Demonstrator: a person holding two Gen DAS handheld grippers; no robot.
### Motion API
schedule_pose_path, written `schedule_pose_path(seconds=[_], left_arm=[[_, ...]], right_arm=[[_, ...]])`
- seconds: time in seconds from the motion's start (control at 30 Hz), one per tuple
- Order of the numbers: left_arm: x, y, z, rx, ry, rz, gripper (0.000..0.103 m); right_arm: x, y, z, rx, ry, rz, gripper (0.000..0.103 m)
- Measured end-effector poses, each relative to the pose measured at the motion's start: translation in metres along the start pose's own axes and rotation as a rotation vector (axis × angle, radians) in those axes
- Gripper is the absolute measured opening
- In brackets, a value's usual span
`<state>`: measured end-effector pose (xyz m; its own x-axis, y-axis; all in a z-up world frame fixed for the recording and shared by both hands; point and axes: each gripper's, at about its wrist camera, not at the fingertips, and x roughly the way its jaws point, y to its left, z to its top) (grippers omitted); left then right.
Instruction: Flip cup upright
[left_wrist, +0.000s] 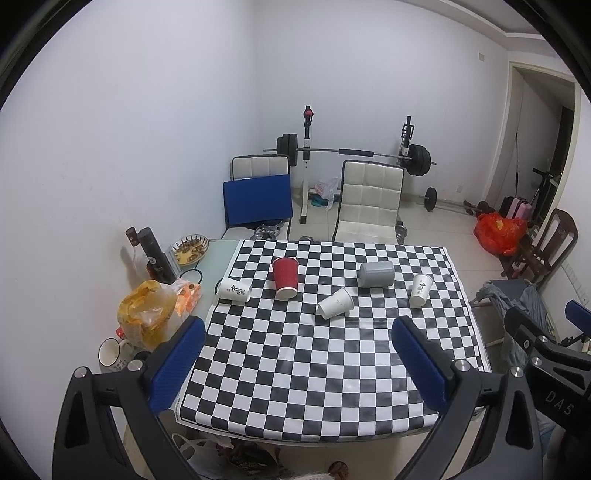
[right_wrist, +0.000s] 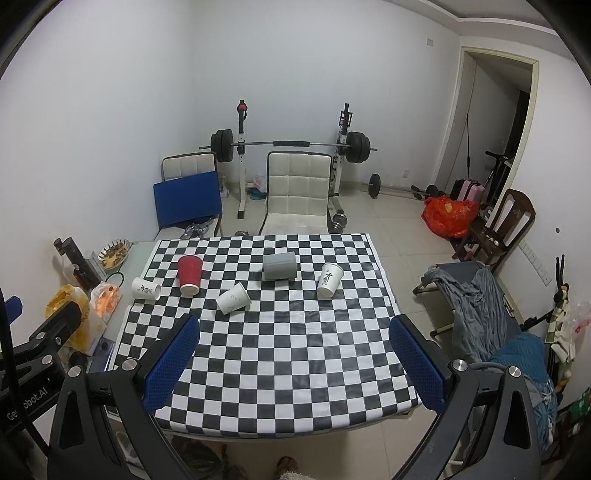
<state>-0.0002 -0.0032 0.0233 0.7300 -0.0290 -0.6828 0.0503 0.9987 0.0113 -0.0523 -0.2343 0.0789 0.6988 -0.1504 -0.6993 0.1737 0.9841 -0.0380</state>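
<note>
White walls, a weight bench and two pale chairs stand behind the checkered table, and both tongs hang above its near edge, well short of the cups. The left tongs are spread wide and hold nothing; the right tongs are the same, wide and empty. Five cups lie ahead of them, all on their sides as far as I can tell: one red cup, one grey cup, and three white ones. Ahead and left of the left tongs, at the cloth's edge, lies a printed white cup; almost straight ahead of them lies a plain white cup; ahead and right of the right tongs lies a second printed white cup. None is yet upright, so the task looks barely begun. To do it well, I judge each tong should take the cup nearest its side, come in low with the jaws across the cup's wall near the middle, close gently since paper crushes, then lift clear of the cloth before turning the mouth up and setting the base flat. The plain white cup points its mouth toward the tongs at a slant, so the wrist needs turning first to square up.
</note>
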Motion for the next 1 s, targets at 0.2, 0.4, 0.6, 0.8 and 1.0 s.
schedule_pose_path(seconds=[0.2, 0.4, 0.6, 0.8, 1.0], left_arm=[[-0.005, -0.004, -0.001, -0.002, -0.002, -0.002, 0.103], [-0.009, -0.006, -0.002, -0.004, -0.006, -0.005, 0.103], [-0.009, -0.005, -0.002, -0.005, -0.007, -0.005, 0.103], [-0.01, -0.004, -0.003, -0.006, -0.008, -0.006, 0.103], [-0.01, -0.003, -0.003, -0.008, -0.008, -0.009, 0.103]], right_arm=[[-0.006, -0.003, 0.004, -0.004, -0.001, -0.002, 0.103], [-0.006, -0.007, 0.003, -0.007, -0.001, -0.002, 0.103], [-0.007, -0.006, 0.0, -0.007, -0.005, -0.003, 0.103], [-0.018, -0.01, 0.002, -0.007, -0.009, -0.001, 0.103], [-0.018, -0.009, 0.002, -0.009, -0.01, -0.003, 0.103]])
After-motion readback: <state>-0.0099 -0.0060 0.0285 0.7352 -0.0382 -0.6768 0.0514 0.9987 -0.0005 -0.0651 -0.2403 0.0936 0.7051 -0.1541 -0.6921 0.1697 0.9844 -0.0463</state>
